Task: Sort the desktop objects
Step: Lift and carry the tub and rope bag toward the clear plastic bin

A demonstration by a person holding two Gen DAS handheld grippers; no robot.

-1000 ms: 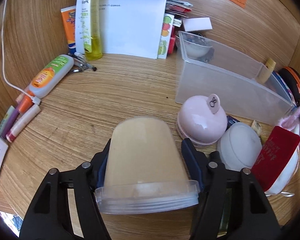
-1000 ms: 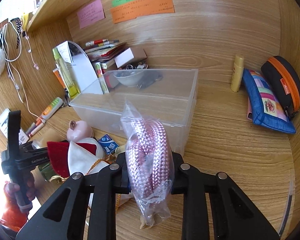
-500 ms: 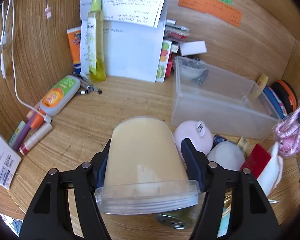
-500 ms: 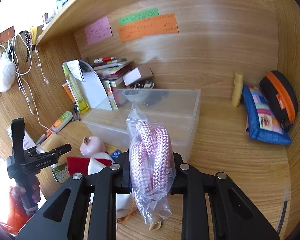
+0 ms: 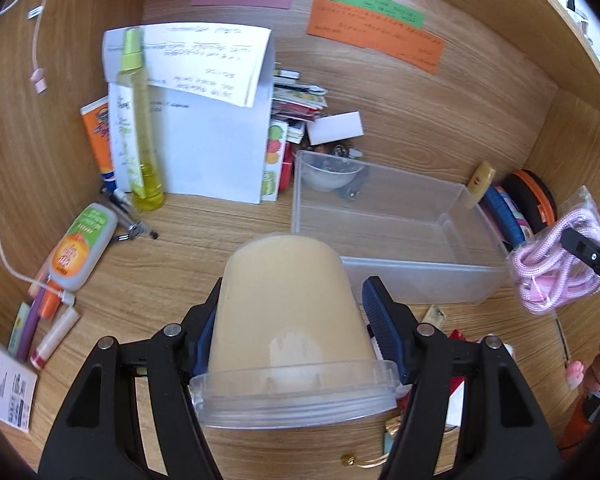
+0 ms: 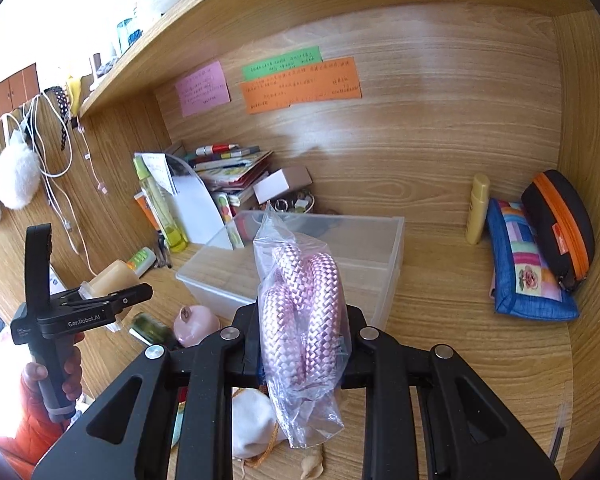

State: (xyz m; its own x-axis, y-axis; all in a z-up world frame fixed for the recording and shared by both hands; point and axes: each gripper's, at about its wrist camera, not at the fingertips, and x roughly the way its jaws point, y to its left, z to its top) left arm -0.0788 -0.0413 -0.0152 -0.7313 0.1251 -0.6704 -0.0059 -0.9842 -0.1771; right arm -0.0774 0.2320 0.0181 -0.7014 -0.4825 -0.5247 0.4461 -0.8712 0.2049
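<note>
**Two loads held above one clear bin**

Two items were carried at this moment, one in each gripper. The clear plastic storage bin (image 5: 400, 240), the largest thing on the desk and the likely destination, was seen lying open-topped at the middle of the desk, with a small white bowl (image 5: 326, 174) in its far corner. The left gripper (image 5: 296, 312) was clamped on an upturned beige tub (image 5: 288, 320), its clear rim towards the camera, held just short of the bin's near wall. The right gripper (image 6: 300, 332) was closed on a bagged coil of pink rope (image 6: 300, 320), raised in front of the bin's near wall.

For the step to be done well, it was judged that each load should be brought over the bin's rim before the fingers are parted, and that the tub, being wide and smooth-sided, should be lowered rather than dropped. The bag's loose plastic tail could be caught on the rim, so extra height would be advisable. Both grippers would be converging on one opening; one at a time would be safer.

Around the bin, a white standing sheet of paper (image 5: 204, 152) and a tall yellow-green bottle (image 5: 138, 120) were seen to the left, and a blue patchwork pouch (image 6: 528, 268) to the right. A pink round lidded pot (image 6: 196, 320) lay just before the bin's near wall. Pens (image 5: 40, 320) lay well apart at the left edge.
</note>
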